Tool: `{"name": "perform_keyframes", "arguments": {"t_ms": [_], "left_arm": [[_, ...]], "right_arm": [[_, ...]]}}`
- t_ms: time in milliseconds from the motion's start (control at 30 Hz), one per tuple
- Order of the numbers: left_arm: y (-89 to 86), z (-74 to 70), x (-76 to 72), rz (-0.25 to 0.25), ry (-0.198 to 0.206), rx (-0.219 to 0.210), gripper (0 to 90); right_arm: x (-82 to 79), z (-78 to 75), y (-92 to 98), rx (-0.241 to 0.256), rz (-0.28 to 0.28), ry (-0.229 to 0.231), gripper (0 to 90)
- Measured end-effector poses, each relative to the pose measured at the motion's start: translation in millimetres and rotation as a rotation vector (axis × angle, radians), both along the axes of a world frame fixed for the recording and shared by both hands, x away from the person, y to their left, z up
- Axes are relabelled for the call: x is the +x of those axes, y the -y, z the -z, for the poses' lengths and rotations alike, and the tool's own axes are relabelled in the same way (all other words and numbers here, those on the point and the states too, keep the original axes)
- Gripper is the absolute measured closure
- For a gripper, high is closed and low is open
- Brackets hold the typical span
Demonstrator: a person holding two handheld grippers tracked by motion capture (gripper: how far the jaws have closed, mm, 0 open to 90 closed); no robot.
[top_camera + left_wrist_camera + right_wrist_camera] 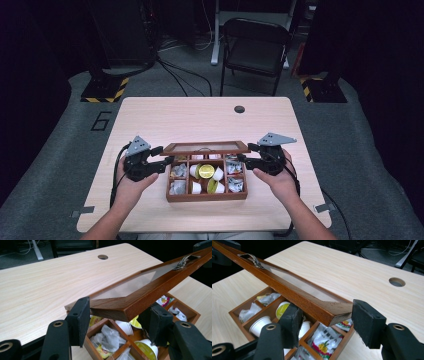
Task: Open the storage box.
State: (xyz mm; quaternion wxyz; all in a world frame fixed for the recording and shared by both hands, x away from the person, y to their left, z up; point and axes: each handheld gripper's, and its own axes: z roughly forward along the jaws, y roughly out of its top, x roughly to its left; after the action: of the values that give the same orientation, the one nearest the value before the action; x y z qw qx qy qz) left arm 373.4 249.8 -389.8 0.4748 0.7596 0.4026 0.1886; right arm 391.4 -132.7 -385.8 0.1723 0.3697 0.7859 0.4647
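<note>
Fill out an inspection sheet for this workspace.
Surface: pale wooden table, round hole near the far edge.
Job's things: brown wooden compartment box holding small white cups and packets; its glass-paned hinged lid is half raised.
Clutter: nothing seen.
Grippers: left gripper and right gripper straddle the lid's corners, jaws apart.
Cables: black cable by the left hand.
Surroundings: black folding chair, grey floor.

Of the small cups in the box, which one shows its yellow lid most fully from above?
The cup in the middle column's rear compartment of the wooden box: its round yellow lid faces up, whole. The front cup tilts, showing part; the others show white sides.
</note>
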Motion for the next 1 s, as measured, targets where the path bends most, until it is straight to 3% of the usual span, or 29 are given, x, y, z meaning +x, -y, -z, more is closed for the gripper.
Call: {"name": "perform_keyframes", "arguments": {"t_ms": [233,700,1000], "left_arm": [[0.2,-6.2,12.4,-0.019,0.022,-0.013,41.3],[4.5,20.6,45.0,-0.071,-0.001,-0.007,42.9],[4.3,27.5,55.9,-0.099,0.019,-0.017,50.1]], "right_arm": [[14.6,-12.6,-1.8,0.004,0.01,0.023,43.6],[33.0,-21.8,-3.9,0.036,0.035,0.028,43.9],[39.5,-23.5,-4.7,0.044,0.039,0.027,43.5]]}}
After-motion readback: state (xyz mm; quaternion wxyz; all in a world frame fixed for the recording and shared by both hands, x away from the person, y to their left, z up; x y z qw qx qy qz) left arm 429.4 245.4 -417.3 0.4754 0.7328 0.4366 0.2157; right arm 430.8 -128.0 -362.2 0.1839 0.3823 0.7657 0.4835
